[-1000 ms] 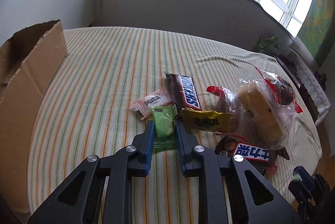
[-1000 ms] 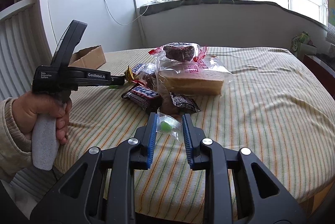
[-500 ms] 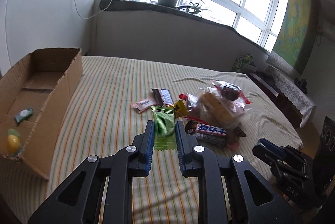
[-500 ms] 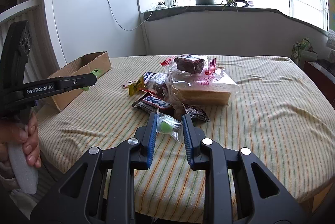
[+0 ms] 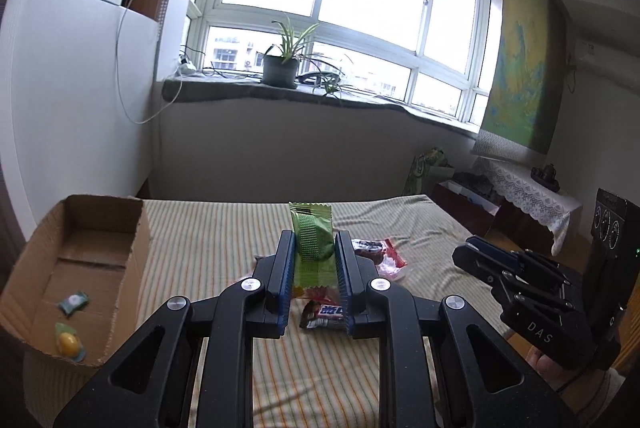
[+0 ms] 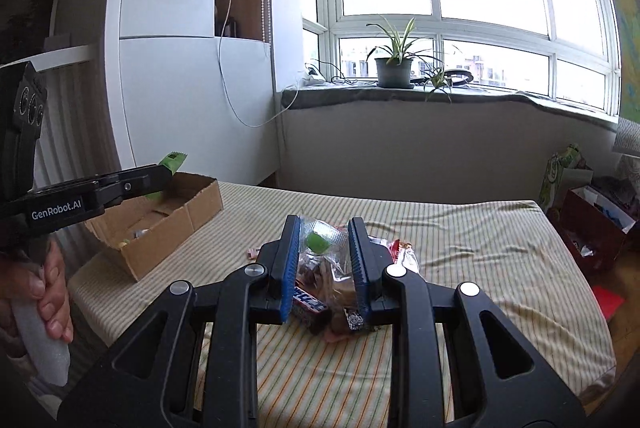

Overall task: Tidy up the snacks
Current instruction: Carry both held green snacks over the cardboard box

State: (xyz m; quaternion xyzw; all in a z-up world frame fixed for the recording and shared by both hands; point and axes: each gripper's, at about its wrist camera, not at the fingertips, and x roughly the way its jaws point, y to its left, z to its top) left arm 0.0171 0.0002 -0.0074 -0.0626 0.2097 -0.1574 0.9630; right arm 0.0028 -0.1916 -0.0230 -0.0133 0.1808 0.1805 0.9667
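Left tool (image 5: 314,264) clamps the green wafer packet (image 5: 312,236) mid-body, aloft right of the cardboard box (image 5: 120,256). It's light, crinkly and crushable, so the flat middle is the spot. Right tool (image 6: 325,248) pinches a clear-wrapped green candy (image 6: 318,241), slippery film, above the snack pile (image 6: 320,304) on the worktop (image 6: 480,268).

I logged, apart from the job: one potted plant (image 5: 281,62) on the grey windowsill (image 5: 320,96); a white cable (image 5: 120,68) hanging down the wall; a yellow-green wall map (image 5: 520,68); a lace-edged cloth (image 5: 524,184) over low furniture at right.
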